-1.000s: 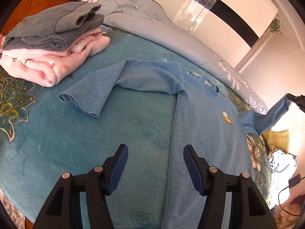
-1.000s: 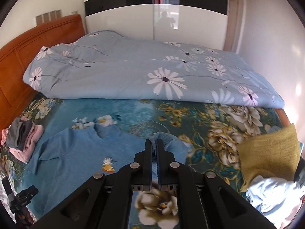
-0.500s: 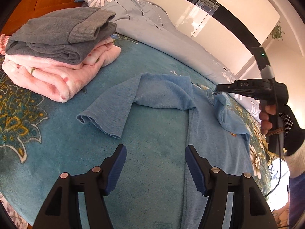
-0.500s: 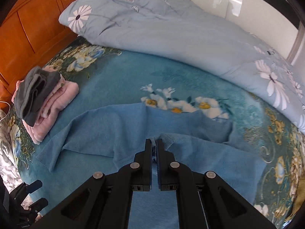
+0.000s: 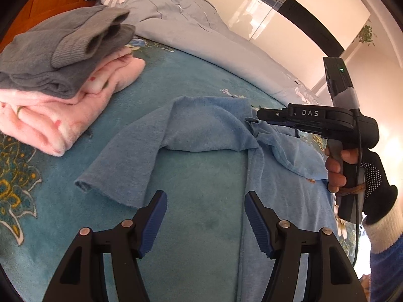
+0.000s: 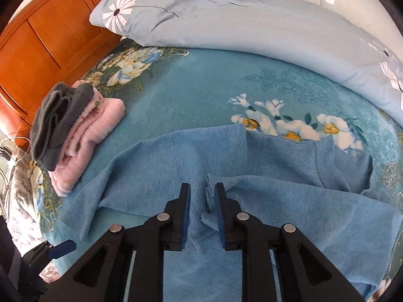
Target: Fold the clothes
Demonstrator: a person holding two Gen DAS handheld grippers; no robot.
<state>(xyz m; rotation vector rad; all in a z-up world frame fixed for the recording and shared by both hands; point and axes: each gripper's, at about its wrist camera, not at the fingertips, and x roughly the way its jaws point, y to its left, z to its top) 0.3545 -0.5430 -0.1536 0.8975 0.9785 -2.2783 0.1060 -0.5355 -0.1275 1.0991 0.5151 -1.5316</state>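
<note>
A blue sweater (image 5: 277, 176) lies flat on the teal bed blanket (image 5: 201, 80). Its left sleeve (image 5: 131, 161) stretches out toward the pile of folded clothes. The other sleeve (image 6: 302, 196) is folded across the chest, and its cuff (image 6: 209, 201) lies loose between the parted fingers of my right gripper (image 6: 202, 201), which is open. In the left wrist view the right gripper (image 5: 262, 114) hovers over the sweater's shoulder, held by a gloved hand (image 5: 337, 171). My left gripper (image 5: 205, 216) stands open above the blanket beside the sweater's side edge, holding nothing.
A folded grey garment (image 5: 58, 47) sits on a folded pink one (image 5: 63, 115) at the left. A pale blue daisy duvet (image 6: 252, 17) is bunched along the far side. The wooden headboard (image 6: 45, 40) rises behind the stack. White wardrobe doors (image 5: 302, 12) stand beyond the bed.
My right gripper carried the sleeve leftward across the sweater's chest, then opened and let the cuff go. The left gripper stayed open and drifted a little closer to the spread sleeve.
</note>
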